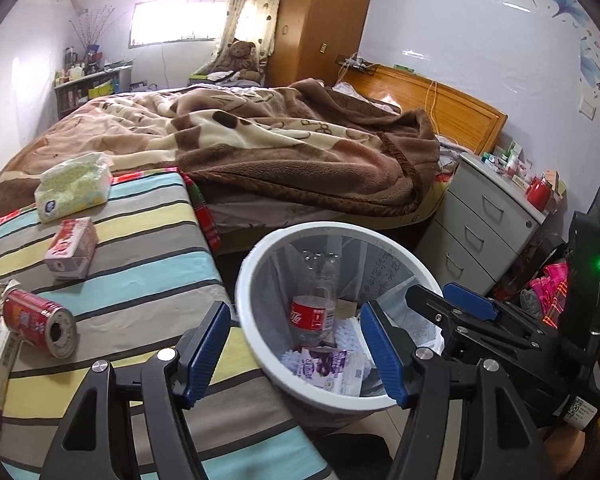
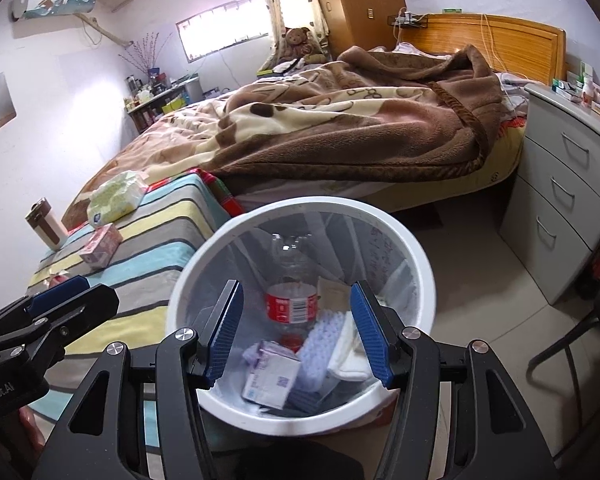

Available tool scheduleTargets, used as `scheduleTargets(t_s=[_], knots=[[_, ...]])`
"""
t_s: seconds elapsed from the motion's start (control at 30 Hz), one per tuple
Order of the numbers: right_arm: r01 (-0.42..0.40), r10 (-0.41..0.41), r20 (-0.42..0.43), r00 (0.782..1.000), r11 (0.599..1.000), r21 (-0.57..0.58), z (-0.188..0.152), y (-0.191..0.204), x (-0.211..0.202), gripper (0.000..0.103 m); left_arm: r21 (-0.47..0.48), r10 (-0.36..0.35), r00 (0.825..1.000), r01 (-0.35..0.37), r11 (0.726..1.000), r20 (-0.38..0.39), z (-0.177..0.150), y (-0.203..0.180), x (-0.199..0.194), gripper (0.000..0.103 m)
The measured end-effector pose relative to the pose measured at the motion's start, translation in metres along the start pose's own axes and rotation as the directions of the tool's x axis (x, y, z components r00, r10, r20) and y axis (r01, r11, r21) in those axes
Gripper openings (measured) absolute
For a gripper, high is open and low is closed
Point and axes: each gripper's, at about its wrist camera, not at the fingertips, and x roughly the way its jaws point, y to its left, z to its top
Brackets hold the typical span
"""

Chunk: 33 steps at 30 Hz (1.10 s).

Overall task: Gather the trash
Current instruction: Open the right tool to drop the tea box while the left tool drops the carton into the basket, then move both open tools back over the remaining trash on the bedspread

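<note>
Trash bin [image 2: 422, 280] holding bottle and cartons, both the left gripper [image 1: 296, 354] and right gripper [image 2: 300, 332] gaping empty above: next, approach red can [image 1: 40, 322] on striped worktop [image 1: 148, 240] squarely, pinching mid-body.

A bin [image 1: 260, 256] stands on the floor between the striped bench [image 1: 148, 264] at left and the drawers [image 1: 480, 220] at right; a bottle [image 1: 314, 300] stands inside; the bed [image 1: 260, 140] lies beyond.

Both wrist views look down, near, into the bin [image 1: 260, 344].
</note>
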Motion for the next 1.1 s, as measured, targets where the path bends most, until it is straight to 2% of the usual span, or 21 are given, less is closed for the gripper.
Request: scheduleTargets(t_s=[0.3, 0.6, 0.7, 0.83, 0.97, 1.1], knots=[[-0.045, 0.045, 0.026, 0.999, 0.998, -0.037, -0.001, 0.026, -0.005, 0.057, -0.016, 0.052, 0.998, -0.051, 0.999, 0.045, -0.007, 0.026, -0.028, 0.067], [-0.095, 0.097, 0.033, 0.995, 0.992, -0.080, -0.002, 0.054, -0.004, 0.057, -0.061, 0.072, 0.996, -0.069, 0.996, 0.056, -0.015, 0.060, -0.047, 0.067], [-0.117, 0.120, 0.033, 0.992, 0.988, -0.097, -0.002, 0.064, -0.002, 0.057, -0.062, 0.119, 0.991, -0.114, 0.991, 0.069, -0.019, 0.070, -0.054, 0.067], [-0.148, 0.152, 0.027, 0.988, 0.980, -0.135, -0.003, 0.084, 0.003, 0.058, -0.097, 0.125, 0.990, -0.118, 0.988, 0.070, -0.024, 0.092, -0.062, 0.067], [-0.185, 0.189, 0.009, 0.982, 0.969, -0.165, -0.004, 0.102, 0.010, 0.064, -0.137, 0.175, 0.983, -0.165, 0.977, 0.063, -0.032, 0.120, -0.071, 0.067], [-0.214, 0.216, -0.011, 0.976, 0.956, -0.203, -0.006, 0.123, 0.017, 0.065, -0.187, 0.208, 0.976, -0.195, 0.963, 0.056, -0.041, 0.151, -0.081, 0.067]])
